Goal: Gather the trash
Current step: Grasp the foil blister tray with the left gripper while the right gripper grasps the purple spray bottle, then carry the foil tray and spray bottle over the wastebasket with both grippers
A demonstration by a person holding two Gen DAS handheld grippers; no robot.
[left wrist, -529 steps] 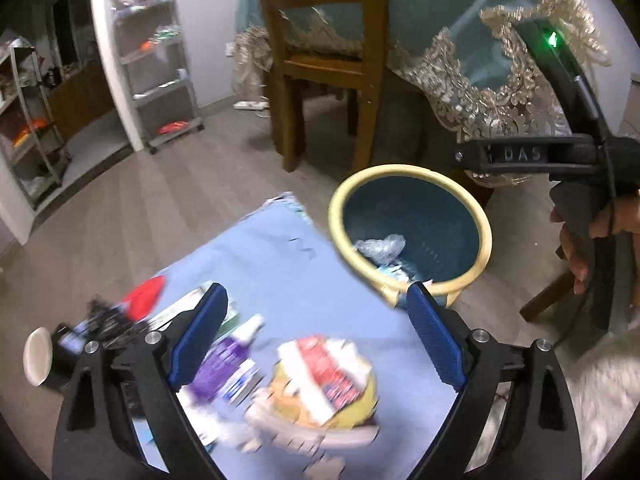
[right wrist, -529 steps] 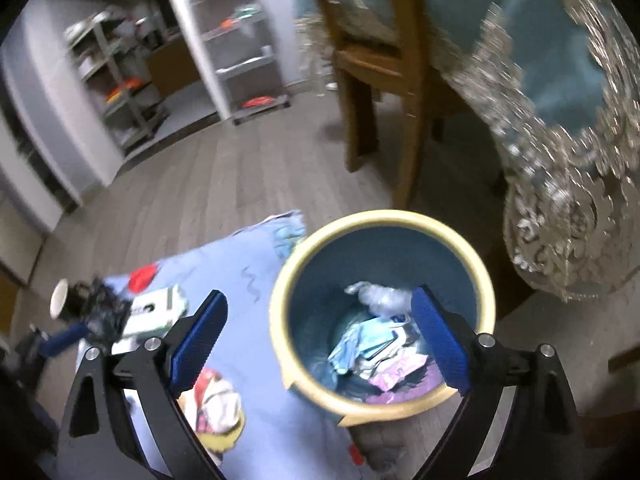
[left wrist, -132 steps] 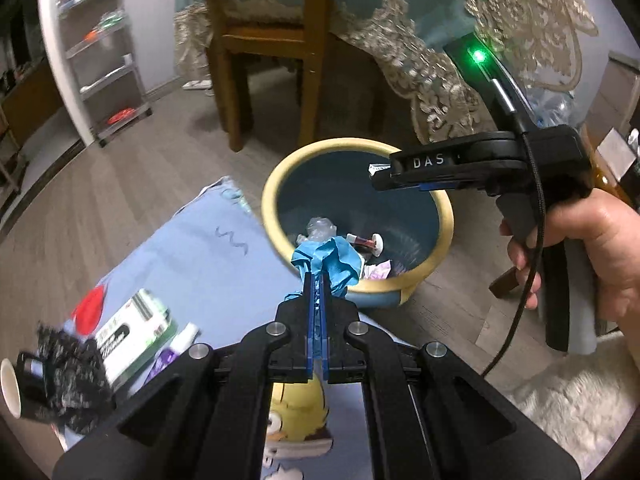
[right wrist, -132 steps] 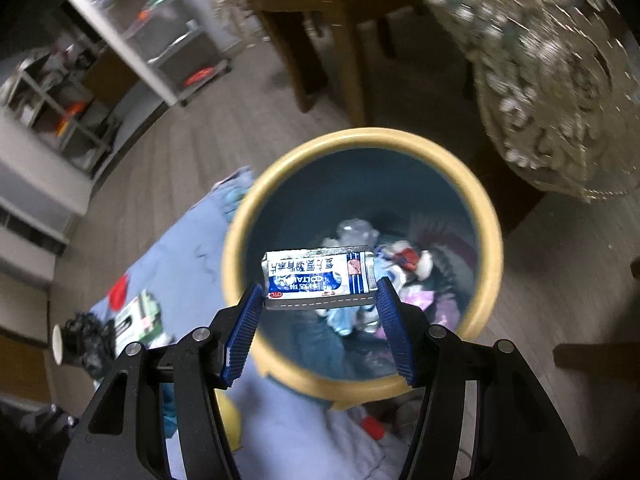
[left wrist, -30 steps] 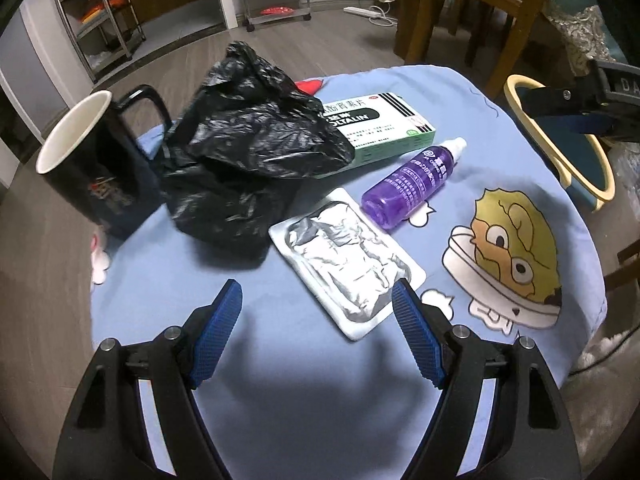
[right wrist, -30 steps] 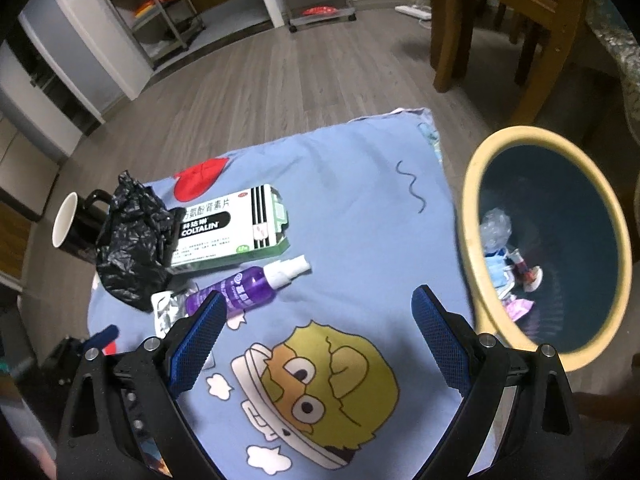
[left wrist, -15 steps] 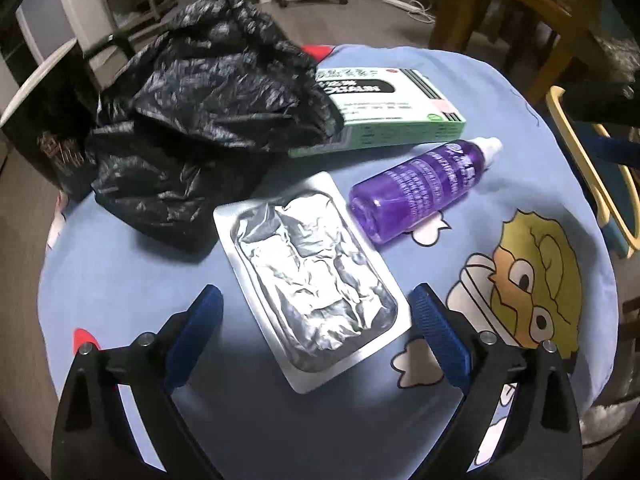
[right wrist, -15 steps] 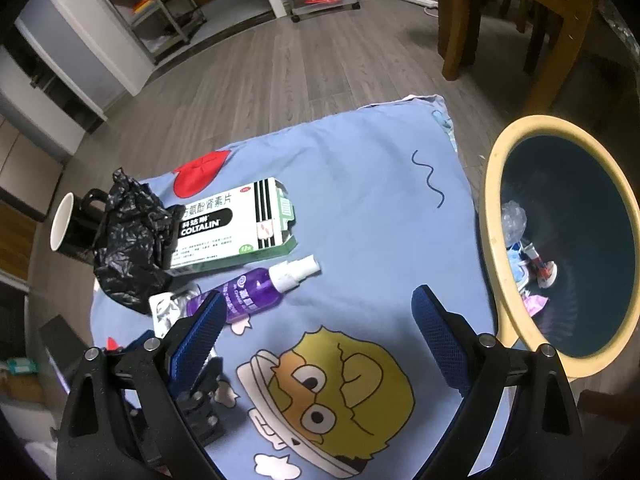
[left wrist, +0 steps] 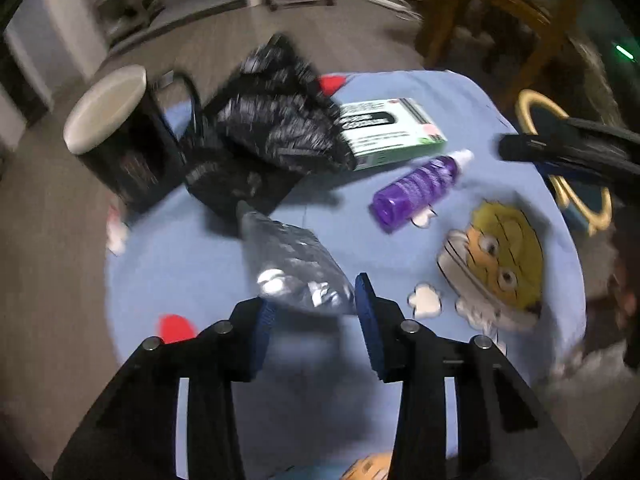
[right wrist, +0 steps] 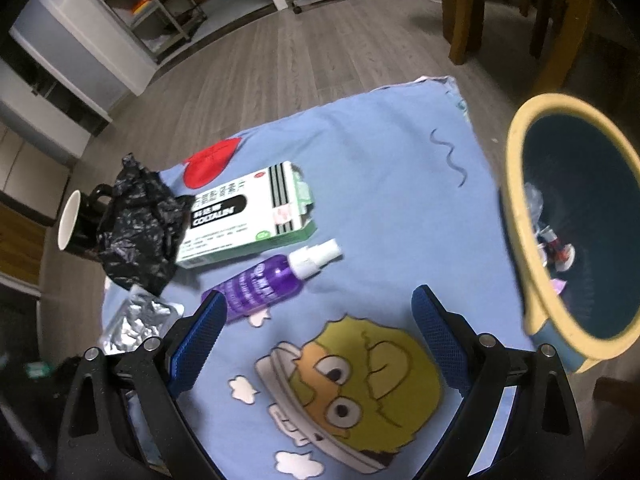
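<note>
Gripping the crumpled silver foil blister pack [left wrist: 296, 270] by its near end, the left tool [left wrist: 316, 312] pinches it at lower centre, long axis running away toward the upper left. The yellow-rimmed blue trash bin [right wrist: 576, 224] sits at the right edge. The right tool [right wrist: 316, 344] hangs spread, empty.

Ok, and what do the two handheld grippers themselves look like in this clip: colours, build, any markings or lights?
Both match: the left gripper and right gripper have black, angular, open-frame plastic arms with silver round bolt heads at the joints, and blue textured pads on the fingertips. Seen from the left wrist view, the right unit's body is black with a small green light. No markings are legible.
</note>
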